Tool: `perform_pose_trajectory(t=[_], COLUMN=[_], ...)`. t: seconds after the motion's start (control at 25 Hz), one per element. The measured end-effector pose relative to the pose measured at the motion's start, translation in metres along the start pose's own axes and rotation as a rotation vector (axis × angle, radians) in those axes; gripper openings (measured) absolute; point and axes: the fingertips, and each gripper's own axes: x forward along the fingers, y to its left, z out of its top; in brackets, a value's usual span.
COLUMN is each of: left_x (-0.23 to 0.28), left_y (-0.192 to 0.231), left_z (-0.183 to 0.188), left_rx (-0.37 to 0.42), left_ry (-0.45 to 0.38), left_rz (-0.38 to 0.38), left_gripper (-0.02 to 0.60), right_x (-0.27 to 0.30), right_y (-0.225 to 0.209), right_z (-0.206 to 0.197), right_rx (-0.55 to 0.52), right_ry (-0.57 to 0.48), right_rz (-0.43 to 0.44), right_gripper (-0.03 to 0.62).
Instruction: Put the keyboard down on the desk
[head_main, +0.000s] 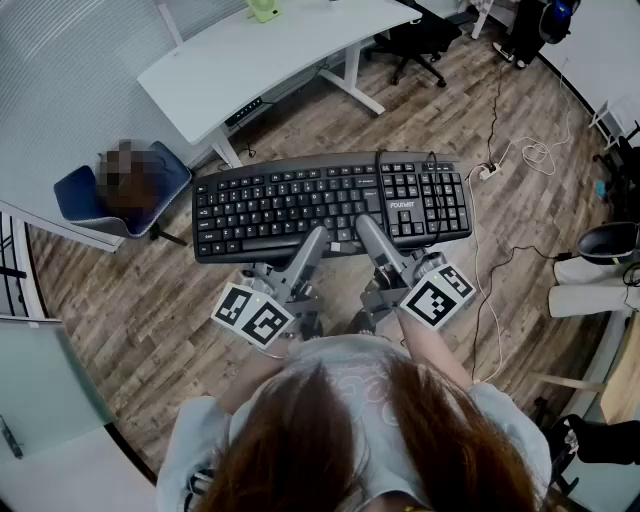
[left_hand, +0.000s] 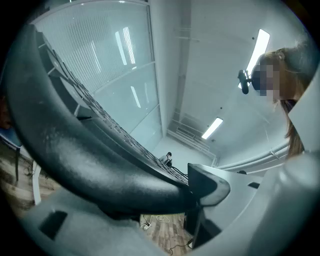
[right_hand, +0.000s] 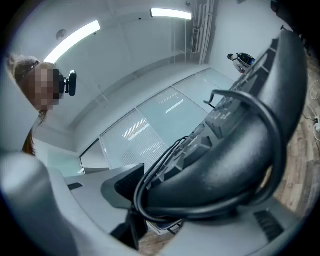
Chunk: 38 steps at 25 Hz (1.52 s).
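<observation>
both left gripper (head_main: 318, 236) and right gripper (head_main: 366, 227) clamped on keyboard (head_main: 285, 200) near edge, open floor (head_main: 140, 300) below

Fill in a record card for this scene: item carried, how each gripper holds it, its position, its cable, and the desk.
item: black keyboard, keys up
left gripper: shut on the keyboard's near edge
right gripper: shut on the same edge, beside the left one
position: held in the air over the wooden floor, not yet on the desk
cable: runs across the keys and loops round the near edge by the right gripper
desk colour and place: white, ahead, beyond the keyboard
</observation>
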Motion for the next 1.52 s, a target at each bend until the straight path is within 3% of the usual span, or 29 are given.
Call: perform_pose_trajectory(t=[1.04,1.52], left_x=[0.0,-0.003], left_y=[-0.002,-0.003], left_z=[0.003,0.008], left_rx=[0.02,0.019], left_ry=[-0.005,0.033], left_rz=[-0.028,-0.092], left_gripper=[0.282,0.284], right_x=[-0.001,-0.004], right_y=[0.003,0.012], right_z=[0.001,-0.001], right_rx=[-0.006,-0.01], right_ry=[-0.027,-0.078], right_rz=[0.001,-0.045], right_gripper=[0.227,0.225])
